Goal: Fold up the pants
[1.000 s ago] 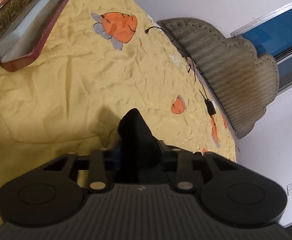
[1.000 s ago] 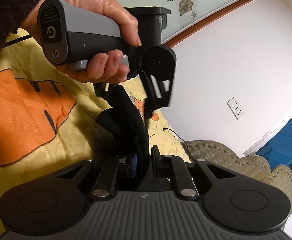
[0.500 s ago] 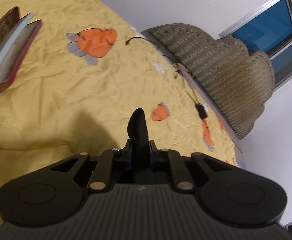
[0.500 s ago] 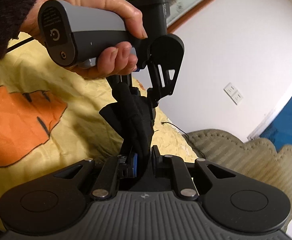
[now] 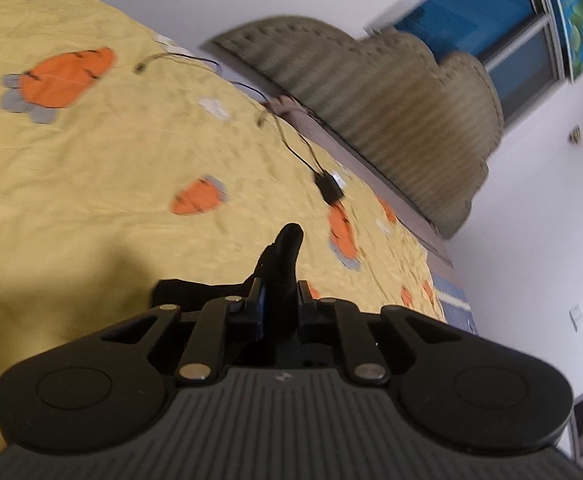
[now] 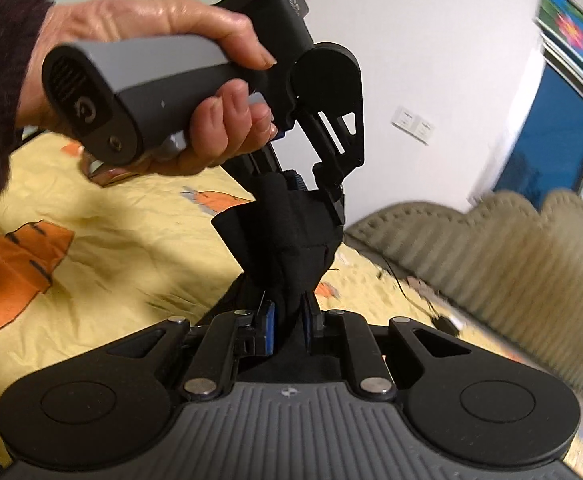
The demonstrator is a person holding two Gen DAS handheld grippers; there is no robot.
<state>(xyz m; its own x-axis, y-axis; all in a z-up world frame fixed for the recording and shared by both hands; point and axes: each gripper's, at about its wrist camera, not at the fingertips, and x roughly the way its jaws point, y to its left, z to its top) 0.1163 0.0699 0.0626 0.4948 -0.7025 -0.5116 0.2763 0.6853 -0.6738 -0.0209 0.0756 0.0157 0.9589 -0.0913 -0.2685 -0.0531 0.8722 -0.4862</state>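
Matt black cloth pants (image 6: pixel 287 236); wrinkled yellow cotton-like bedsheet (image 5: pixel 103 160), ribbed plastic grippers.

Indoor light; motion blur, perhaps; fisheye-warped edges.

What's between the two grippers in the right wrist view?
Only the black pants: a short bunched span of cloth runs from the right gripper up to the left gripper, both clamped on it.

A yellow carrot-print bedsheet (image 5: pixel 91 168) covers the bed. A ribbed olive headboard (image 5: pixel 391 108) stands against a white wall (image 5: pixel 531 240) near a blue-paned window (image 5: pixel 491 12); wall sockets (image 6: pixel 413 124) sit nearby.
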